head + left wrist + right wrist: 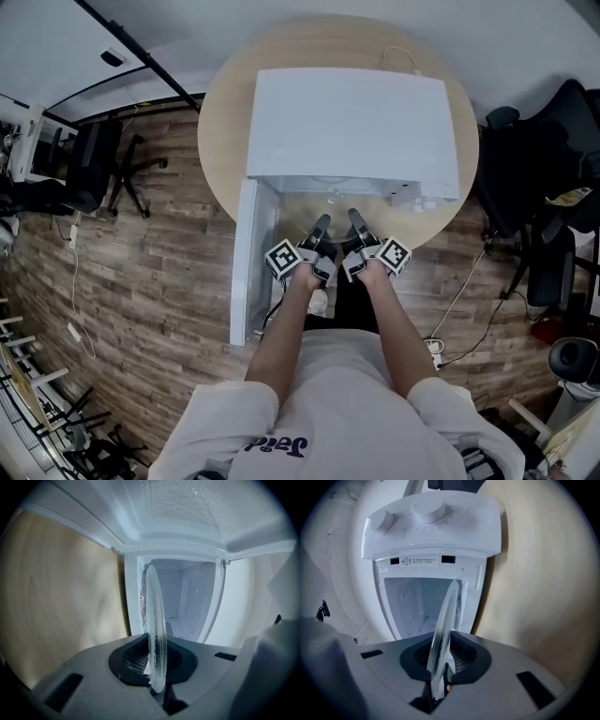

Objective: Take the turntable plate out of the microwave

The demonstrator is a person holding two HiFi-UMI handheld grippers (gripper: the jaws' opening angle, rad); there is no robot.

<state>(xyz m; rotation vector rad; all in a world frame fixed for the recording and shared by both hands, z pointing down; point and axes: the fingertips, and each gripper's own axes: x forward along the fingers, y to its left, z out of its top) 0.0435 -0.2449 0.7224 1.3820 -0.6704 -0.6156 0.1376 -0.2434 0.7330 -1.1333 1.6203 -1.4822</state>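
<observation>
At microwave [352,122] mouth: clear textured glass turntable plate [154,606], edge-on; left gripper [157,665], right gripper [440,660] fingers clamp its rim.

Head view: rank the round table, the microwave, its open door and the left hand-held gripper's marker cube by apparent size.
Largest to smallest:
1. the round table, though the microwave covers much of it
2. the microwave
3. the door, which shows only as a narrow strip
4. the left marker cube, clearly smallest
</observation>
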